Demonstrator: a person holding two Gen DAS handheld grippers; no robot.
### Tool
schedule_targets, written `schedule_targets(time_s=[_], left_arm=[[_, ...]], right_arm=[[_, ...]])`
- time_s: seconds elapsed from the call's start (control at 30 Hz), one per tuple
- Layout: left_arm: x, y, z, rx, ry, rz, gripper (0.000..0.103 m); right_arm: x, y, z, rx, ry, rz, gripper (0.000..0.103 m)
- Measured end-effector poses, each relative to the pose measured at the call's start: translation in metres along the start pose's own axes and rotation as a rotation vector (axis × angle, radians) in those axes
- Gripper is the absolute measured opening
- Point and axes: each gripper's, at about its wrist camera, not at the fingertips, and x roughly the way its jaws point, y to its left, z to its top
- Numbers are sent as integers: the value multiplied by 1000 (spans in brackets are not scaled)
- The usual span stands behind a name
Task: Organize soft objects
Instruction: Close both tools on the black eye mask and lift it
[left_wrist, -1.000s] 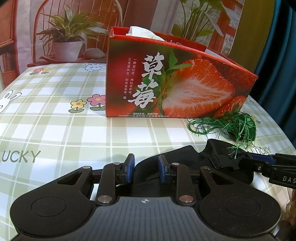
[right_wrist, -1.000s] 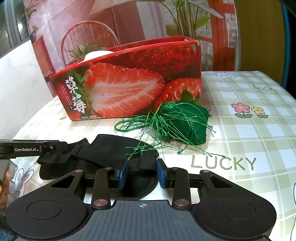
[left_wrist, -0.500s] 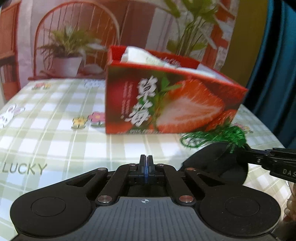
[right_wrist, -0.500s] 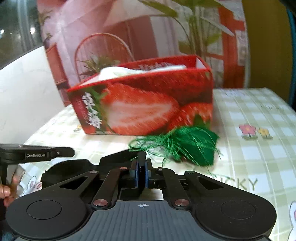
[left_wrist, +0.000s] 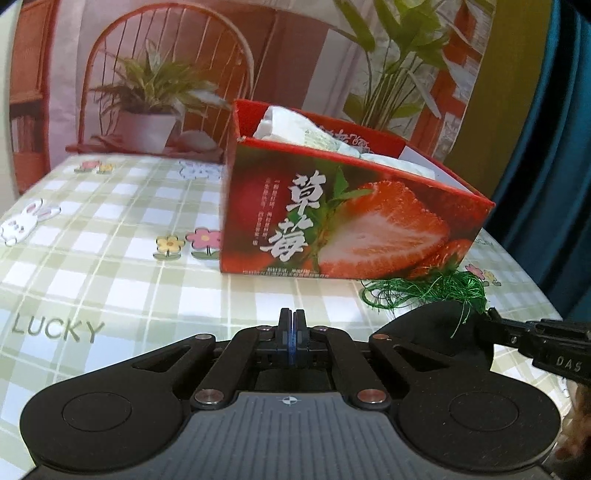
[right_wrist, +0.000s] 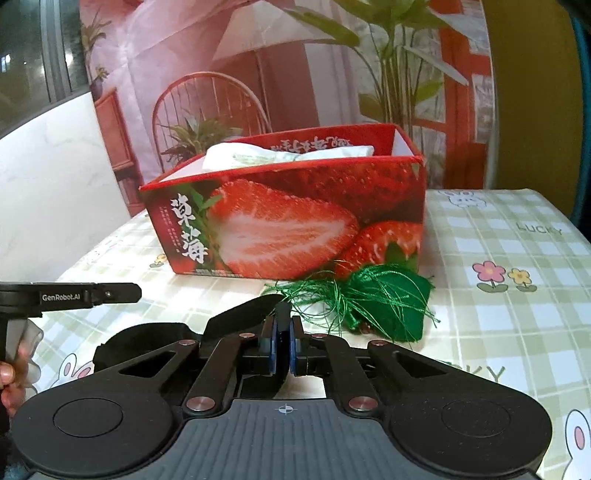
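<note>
I hold the black cloth (right_wrist: 236, 317) stretched between both pinched claws, left claw (left_wrist: 291, 332) and right claw (right_wrist: 282, 339); the strawberry box (right_wrist: 295, 221) stands straight beyond it.

Tablecloth (left_wrist: 122, 280) is green-and-white check with bunnies, little flowers and "LUCKY" printed around 8 o'clock. Backdrop (left_wrist: 295, 55) up at 12 shows a red chair and a potted plant (left_wrist: 147, 107). Teal curtain (left_wrist: 546, 155) hangs at 3 o'clock.
</note>
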Motion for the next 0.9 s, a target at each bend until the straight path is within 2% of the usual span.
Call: schedule_targets(time_s=[0.2,0.43,0.47,0.53,0.57,0.63,0.9], left_arm=[[-5,15,0,-89,34,0,6],[-5,13,1,-85,58,27,6],[-6,14,0,-97,71,39,10],[-9,19,-3,-140,99,52,37],[-11,20,-5,-150,101,58,56],[-15,19,-11,-143,117,87,59],[-3,5,-26,-89,191,108,59]], right_arm=[[5,-7,-9,42,22,-14,6],[4,-13,-15,75,19,-3,6],[4,-13,-14,76,19,-4,6],[3,-14,-16,83,19,-5,6],[2,-15,-16,88,20,-7,6],[2,-18,-18,105,22,-6,6],[2,-19,-23,117,28,1,6]])
